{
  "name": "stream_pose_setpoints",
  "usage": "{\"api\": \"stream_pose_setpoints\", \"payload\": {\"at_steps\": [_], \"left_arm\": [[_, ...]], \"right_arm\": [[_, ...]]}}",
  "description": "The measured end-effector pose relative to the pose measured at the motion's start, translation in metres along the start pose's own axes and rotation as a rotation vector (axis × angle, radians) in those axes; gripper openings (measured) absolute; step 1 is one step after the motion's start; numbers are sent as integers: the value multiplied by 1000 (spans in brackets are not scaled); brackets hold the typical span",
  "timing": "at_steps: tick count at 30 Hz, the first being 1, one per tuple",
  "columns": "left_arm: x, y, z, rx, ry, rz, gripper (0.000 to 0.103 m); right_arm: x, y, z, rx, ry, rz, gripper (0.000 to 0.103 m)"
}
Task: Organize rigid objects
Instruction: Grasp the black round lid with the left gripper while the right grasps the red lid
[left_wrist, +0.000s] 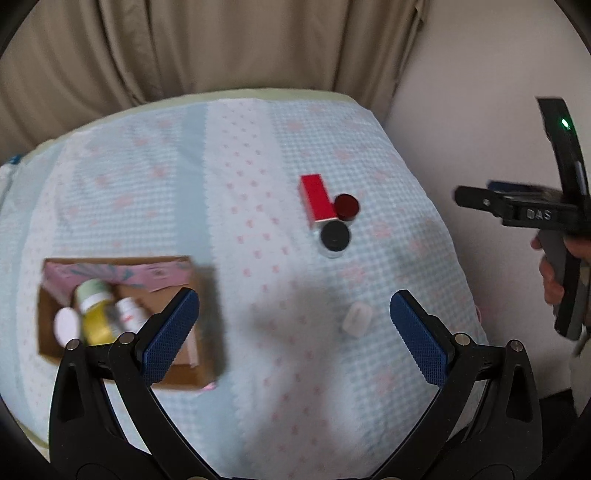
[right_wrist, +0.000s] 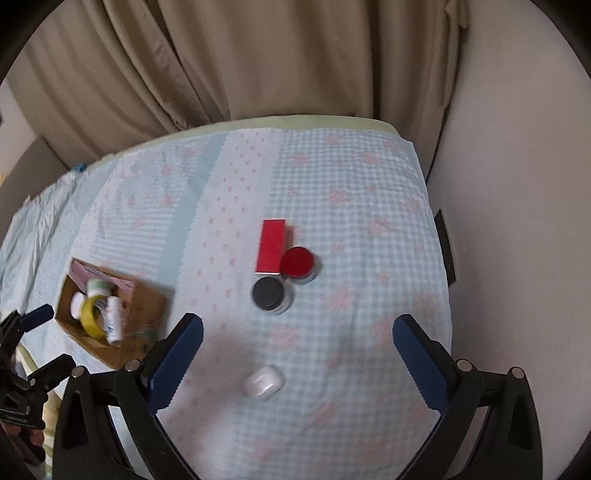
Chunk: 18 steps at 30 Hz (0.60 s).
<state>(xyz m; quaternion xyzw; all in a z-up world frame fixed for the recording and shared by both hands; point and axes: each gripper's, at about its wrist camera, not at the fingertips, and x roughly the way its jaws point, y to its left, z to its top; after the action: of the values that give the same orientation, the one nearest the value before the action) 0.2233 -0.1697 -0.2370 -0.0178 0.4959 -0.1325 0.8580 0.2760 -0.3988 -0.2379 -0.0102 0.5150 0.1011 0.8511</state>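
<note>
A red box (left_wrist: 317, 199) (right_wrist: 271, 246), a red-lidded jar (left_wrist: 346, 206) (right_wrist: 297, 263) and a black-lidded jar (left_wrist: 334, 237) (right_wrist: 269, 294) lie together mid-bed. A small white case (left_wrist: 357, 318) (right_wrist: 264, 382) lies nearer. A cardboard box (left_wrist: 199, 369) (right_wrist: 147, 306) at the left holds a yellow bottle (left_wrist: 96, 322) (right_wrist: 92, 317), a white bottle (left_wrist: 129, 314) (right_wrist: 114, 319) and a white lid (left_wrist: 67, 325). My left gripper (left_wrist: 294, 332) is open and empty above the bed. My right gripper (right_wrist: 297, 354) is open and empty, above the white case.
The bed has a light blue and pink patterned cover (left_wrist: 258, 166) (right_wrist: 351, 192). Beige curtains (right_wrist: 258, 55) hang behind it and a white wall (right_wrist: 517, 221) runs along its right edge. The right gripper also shows at the right in the left wrist view (left_wrist: 517, 210).
</note>
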Motion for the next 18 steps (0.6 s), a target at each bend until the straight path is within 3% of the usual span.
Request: {"api": "stream_pose_setpoints", "payload": {"at_steps": [11,18], "left_arm": [[157,-32,4,23,25,-22,103],[239,-41,7,69,40,-14,102]], "right_arm": [[132,-20,15,-302,64,28,101],[204,-15,13,-485,127,66,85]]}}
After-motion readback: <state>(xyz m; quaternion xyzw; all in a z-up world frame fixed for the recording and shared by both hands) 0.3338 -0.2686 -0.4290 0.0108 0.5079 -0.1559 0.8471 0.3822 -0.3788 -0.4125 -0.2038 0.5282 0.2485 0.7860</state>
